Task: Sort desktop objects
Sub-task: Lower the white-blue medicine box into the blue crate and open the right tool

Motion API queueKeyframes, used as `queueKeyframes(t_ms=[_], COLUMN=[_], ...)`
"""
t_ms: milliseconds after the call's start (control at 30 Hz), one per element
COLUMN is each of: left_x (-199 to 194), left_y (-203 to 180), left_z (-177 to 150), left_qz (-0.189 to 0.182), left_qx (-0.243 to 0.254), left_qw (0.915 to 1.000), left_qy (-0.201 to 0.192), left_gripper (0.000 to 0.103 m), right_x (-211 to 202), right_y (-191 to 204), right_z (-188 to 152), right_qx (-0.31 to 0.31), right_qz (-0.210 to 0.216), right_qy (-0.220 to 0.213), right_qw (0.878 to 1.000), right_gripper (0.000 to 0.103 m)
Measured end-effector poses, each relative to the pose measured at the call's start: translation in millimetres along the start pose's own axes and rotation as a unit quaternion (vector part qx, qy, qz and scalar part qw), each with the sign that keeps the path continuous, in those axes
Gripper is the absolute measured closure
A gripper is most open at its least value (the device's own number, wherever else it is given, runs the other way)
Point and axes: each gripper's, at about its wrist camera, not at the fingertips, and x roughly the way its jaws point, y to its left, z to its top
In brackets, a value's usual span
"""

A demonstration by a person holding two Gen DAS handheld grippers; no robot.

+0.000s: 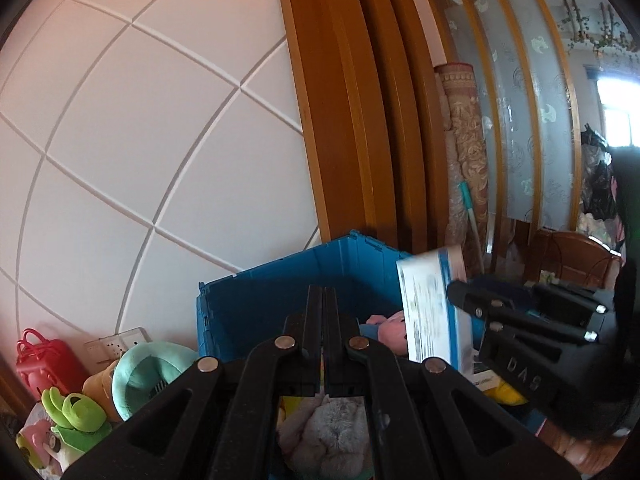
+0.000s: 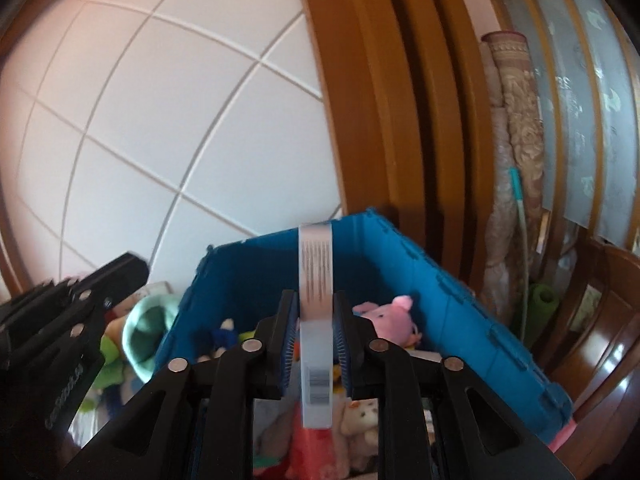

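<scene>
the white carton, a flat box with a blue stripe and fine print on its faces, stands upright over the open blue plastic crate, edge-on in the right wrist view. it sits between the fingers of the right gripper, whose blue-ribbed pads flank its narrow edge at a slim gap; whether both pads press on it cannot be told, since a sliver of space shows on each side. in the left wrist view the same carton shows its broad face, blurred, above the crate's right side, with the right gripper coming in from the right edge.

the left gripper has its fingers pressed fully together with nothing between them, and points over the crate's near wall.

inside the crate lie soft toys: a pink plush pig near the far right wall, a grey furry plush at the near end, and a small blue and white toy toward the left wall.

outside the crate's left wall more toys are heaped: a mint-green neck pillow, a green frog plush and a red toy case. behind everything stands a white panelled wall and a wooden door frame, with a rolled carpet leaning beside it.
</scene>
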Motion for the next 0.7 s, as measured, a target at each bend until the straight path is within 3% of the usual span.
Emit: queueKeyframes(t_ms=[100,167,200,367,533,700], left_x=[4,4,3,-5,-12,-17], left_y=[-3,-2,-2,-2,-4,-3], left_z=[-1,-1,-1,-2,-7,-9], left_qz=[0.001,0.0,-0.004,-0.016,-0.054,-0.057], left_qx=[0.006,0.001,-0.003,0.004,0.004,0.008], left_qw=[0.9999,0.9999,0.9999,0.9998,0.9983,0.9979], left_qy=[0.01,0.013,0.013,0.013,0.021,0.028], left_gripper=[0.103,0.103,0.103,0.103,0.103,0.102], right_x=[-2,-4,-5,-19,-31,-40], right_y=[-4,-5,-5,4,13,20], right_z=[3,3,4,2,1,-2], right_qx=[0.002,0.003,0.004,-0.003,-0.007,-0.013], right_qz=[-0.003,-0.008,-0.007,-0.004,0.0,0.004], right_qy=[-0.007,-0.012,-0.014,-0.027,-0.036,-0.039], right_qw=[1.0,1.0,1.0,1.0,0.999,0.999], right_gripper=[0.072,0.058,0.056,0.052,0.052,0.052])
